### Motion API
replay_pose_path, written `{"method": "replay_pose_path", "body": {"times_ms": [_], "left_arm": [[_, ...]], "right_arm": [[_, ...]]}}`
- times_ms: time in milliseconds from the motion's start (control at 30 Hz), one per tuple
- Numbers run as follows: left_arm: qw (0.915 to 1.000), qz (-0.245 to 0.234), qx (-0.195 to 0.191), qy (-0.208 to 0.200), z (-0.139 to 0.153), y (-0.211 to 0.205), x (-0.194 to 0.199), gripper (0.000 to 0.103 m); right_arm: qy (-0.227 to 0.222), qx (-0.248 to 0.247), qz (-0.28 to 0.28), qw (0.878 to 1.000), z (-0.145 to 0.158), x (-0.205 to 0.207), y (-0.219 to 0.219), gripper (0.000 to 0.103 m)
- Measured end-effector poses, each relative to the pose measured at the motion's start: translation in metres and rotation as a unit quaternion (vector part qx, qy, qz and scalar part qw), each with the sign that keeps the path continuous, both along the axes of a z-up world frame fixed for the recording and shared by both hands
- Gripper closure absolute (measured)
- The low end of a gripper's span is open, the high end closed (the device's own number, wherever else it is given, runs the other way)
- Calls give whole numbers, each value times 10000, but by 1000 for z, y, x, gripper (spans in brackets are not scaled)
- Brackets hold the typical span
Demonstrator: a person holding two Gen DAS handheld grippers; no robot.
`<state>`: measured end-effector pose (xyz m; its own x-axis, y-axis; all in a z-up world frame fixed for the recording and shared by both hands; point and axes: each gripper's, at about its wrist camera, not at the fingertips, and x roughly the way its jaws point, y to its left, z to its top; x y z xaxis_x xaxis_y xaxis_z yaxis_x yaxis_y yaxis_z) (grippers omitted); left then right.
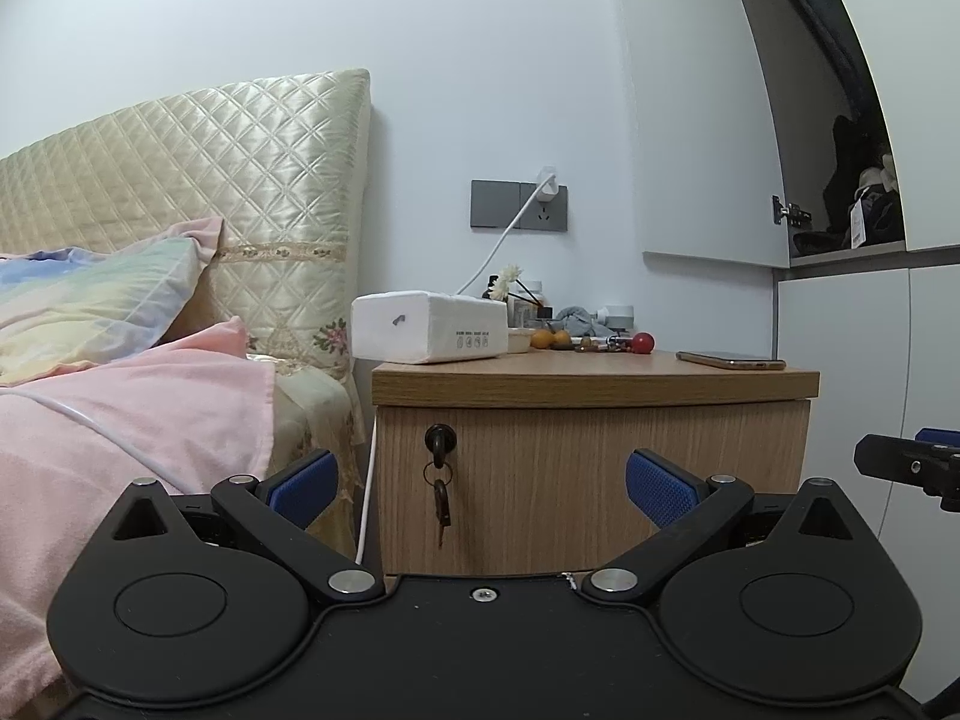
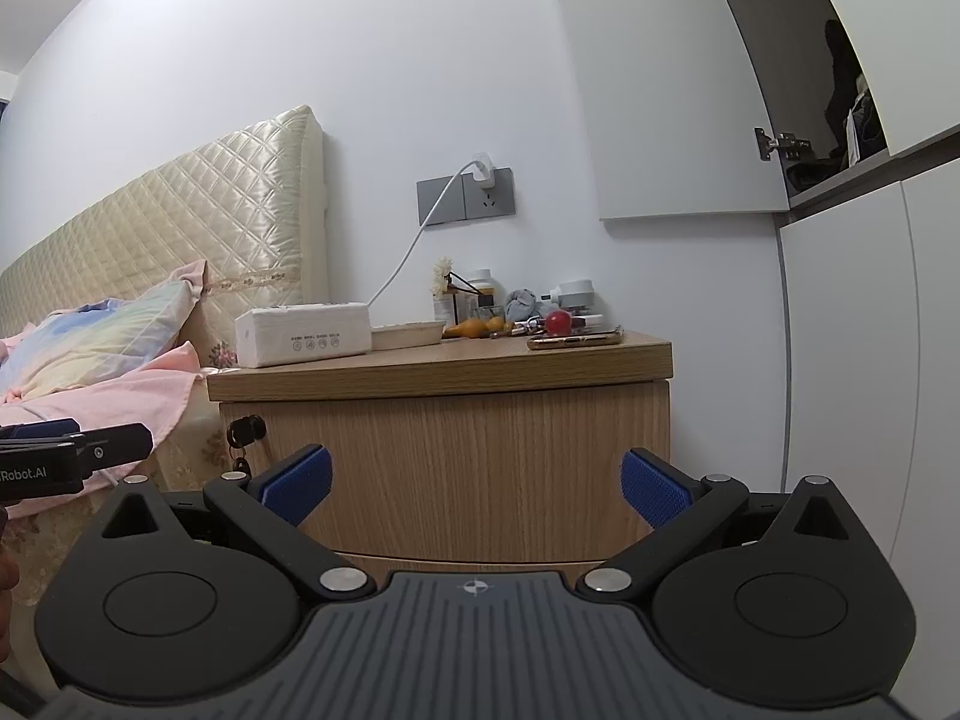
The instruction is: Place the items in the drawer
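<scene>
Both the left hand-held gripper (image 1: pixel 483 489) and the right hand-held gripper (image 2: pixel 477 483) are spread wide with nothing between their blue pads, facing the closed drawer (image 1: pixel 594 480) of the bedside desk (image 1: pixel 594 381). A key (image 1: pixel 441 450) sits in the drawer's lock, and on the desk top lie a tissue pack (image 1: pixel 429 330), a phone (image 1: pixel 729 360) and a red ball (image 1: pixel 643 342), beside the bed (image 1: pixel 120 390)

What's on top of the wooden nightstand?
On the nightstand: a tissue box, a phone, a red ball, a dish, bottles and small clutter. Things behind the box are hidden.
</scene>
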<state>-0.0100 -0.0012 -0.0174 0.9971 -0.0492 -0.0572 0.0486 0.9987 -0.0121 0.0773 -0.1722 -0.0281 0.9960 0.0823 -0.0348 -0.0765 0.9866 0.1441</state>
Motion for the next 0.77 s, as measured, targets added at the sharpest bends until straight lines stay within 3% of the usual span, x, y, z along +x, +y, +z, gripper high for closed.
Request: {"method": "replay_pose_path", "body": {"times_ms": [767], "left_arm": [[10000, -82, 17, -7, -1, 0, -1, 1]], "right_arm": [[15, -46, -37, 10000, -2, -2, -3, 0]]}}
